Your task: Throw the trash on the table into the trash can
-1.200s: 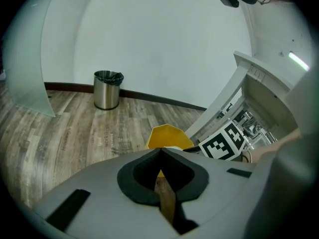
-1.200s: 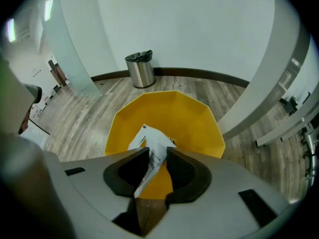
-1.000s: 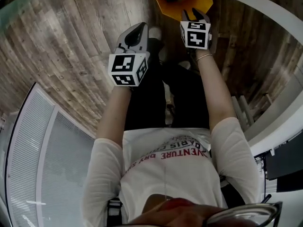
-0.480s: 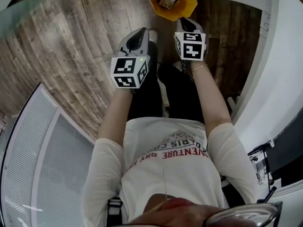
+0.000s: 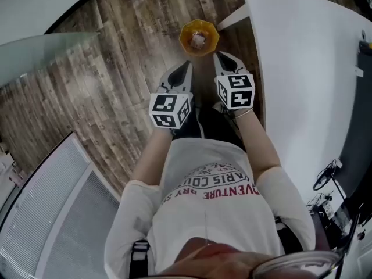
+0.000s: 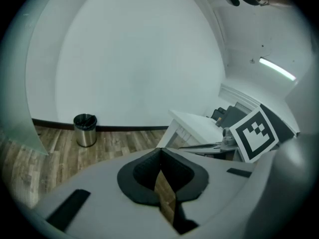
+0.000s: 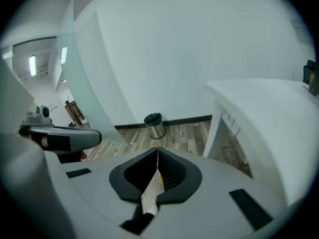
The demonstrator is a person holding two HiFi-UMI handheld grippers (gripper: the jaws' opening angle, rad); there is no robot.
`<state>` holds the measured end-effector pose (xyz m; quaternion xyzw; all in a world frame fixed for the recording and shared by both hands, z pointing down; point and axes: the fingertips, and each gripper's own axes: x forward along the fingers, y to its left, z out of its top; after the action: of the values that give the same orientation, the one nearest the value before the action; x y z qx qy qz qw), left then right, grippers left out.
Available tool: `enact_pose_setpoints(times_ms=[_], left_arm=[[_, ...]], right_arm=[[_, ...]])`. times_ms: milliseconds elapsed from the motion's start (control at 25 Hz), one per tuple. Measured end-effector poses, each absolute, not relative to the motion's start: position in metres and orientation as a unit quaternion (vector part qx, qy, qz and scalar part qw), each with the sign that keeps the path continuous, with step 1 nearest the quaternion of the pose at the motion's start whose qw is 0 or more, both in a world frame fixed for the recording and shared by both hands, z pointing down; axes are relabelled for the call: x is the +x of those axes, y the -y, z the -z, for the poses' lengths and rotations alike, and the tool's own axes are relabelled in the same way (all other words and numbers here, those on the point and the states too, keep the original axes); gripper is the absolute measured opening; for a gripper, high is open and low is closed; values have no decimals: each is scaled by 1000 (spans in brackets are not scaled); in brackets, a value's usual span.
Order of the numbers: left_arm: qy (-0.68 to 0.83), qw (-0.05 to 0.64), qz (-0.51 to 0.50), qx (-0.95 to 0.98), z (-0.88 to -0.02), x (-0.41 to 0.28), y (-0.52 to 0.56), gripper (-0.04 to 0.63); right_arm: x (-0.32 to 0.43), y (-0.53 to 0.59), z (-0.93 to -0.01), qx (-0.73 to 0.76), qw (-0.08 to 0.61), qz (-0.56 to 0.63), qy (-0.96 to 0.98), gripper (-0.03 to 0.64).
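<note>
Up front, side by side over the wood floor (image 5: 116, 68): my left gripper (image 5: 186, 67), jaws pressed together, nothing in them. My right gripper (image 5: 219, 56) has just been closing, tips now touching, nothing between them either. Just past both tips, on the floor: orange trash can (image 5: 183, 36), trash (image 5: 199, 39) sitting inside it. White table (image 5: 302, 68) to its right. Far off by the wall (image 6: 139, 59): small steel bin (image 6: 85, 130).

Lifts left gripper (image 5: 185, 68) and right gripper (image 5: 222, 60) well clear of the trash can (image 5: 187, 31), now farther below. Finishes closing the right fingers (image 7: 174, 176), nothing between them.
</note>
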<state>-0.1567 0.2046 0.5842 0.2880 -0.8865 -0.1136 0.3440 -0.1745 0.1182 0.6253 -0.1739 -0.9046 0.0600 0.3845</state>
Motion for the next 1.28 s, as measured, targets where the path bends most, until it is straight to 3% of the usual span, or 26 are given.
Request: enact_pose_setpoints(times_ms=[200, 600, 960, 1280], left_arm=[[875, 293, 101, 371, -491, -144, -154, 23], [806, 204, 54, 552, -363, -70, 26, 23], [654, 157, 24, 740, -309, 90, 175, 23], [544, 121, -2, 831, -285, 188, 214, 23]], right_arm=[[-152, -61, -519, -106, 323, -80, 937, 29], [-22, 99, -371, 87, 197, -47, 975, 28], [179, 217, -334, 323, 135, -76, 934, 26], [315, 239, -320, 488, 74, -117, 862, 26]])
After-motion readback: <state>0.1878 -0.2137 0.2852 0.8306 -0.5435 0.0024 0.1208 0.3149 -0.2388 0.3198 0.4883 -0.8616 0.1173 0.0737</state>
